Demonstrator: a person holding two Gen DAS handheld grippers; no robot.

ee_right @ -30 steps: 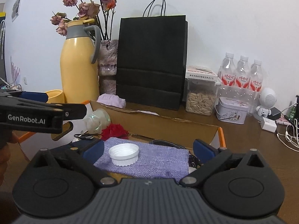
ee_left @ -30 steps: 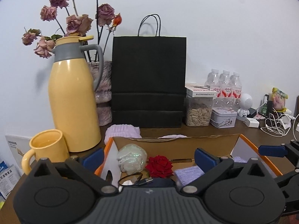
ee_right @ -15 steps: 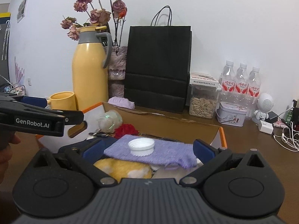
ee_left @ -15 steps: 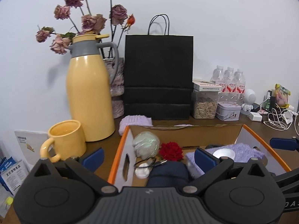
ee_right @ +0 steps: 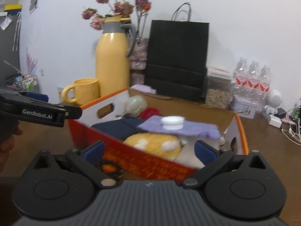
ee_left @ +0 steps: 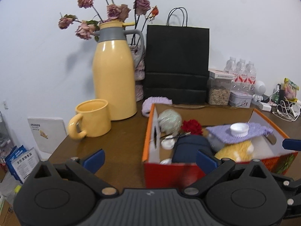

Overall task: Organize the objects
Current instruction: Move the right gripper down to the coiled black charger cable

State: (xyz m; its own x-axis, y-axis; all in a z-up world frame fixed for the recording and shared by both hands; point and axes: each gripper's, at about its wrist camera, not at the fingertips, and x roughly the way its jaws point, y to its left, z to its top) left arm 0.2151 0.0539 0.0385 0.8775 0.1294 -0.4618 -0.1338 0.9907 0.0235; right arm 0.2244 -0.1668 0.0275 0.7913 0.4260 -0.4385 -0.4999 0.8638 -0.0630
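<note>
Cardboard storage box [ee_left: 150,131] with orange rims, white inner walls and a red printed front sits right of centre in the left wrist view, on a brown wooden table [ee_left: 120,143]. Inside it lie a pale green ball of yarn [ee_left: 169,121] and a red fabric rose [ee_left: 192,127] toward the far left corner, a dark navy pouch [ee_left: 191,147] nearer the front, and a yellow plush toy with white spots [ee_right: 154,145] under a lilac knitted cloth [ee_left: 250,134] that carries a white plastic cap [ee_left: 239,129]. The left gripper [ee_left: 149,159] stands with both blue-tipped fingers spread wide, nothing between them, its right finger in front of the box's front wall and its left finger over bare table. The right gripper [ee_right: 149,150] is likewise spread and empty, low before the red front wall, which is blurred in its view. Bare tabletop lies at the lower left of the box; a yellow ceramic mug [ee_left: 92,118] and a tall yellow thermos jug with a grey collar [ee_left: 114,71] stand upper left of it. A black paper bag with handles [ee_left: 177,64] stands behind the box's far edge.
</note>
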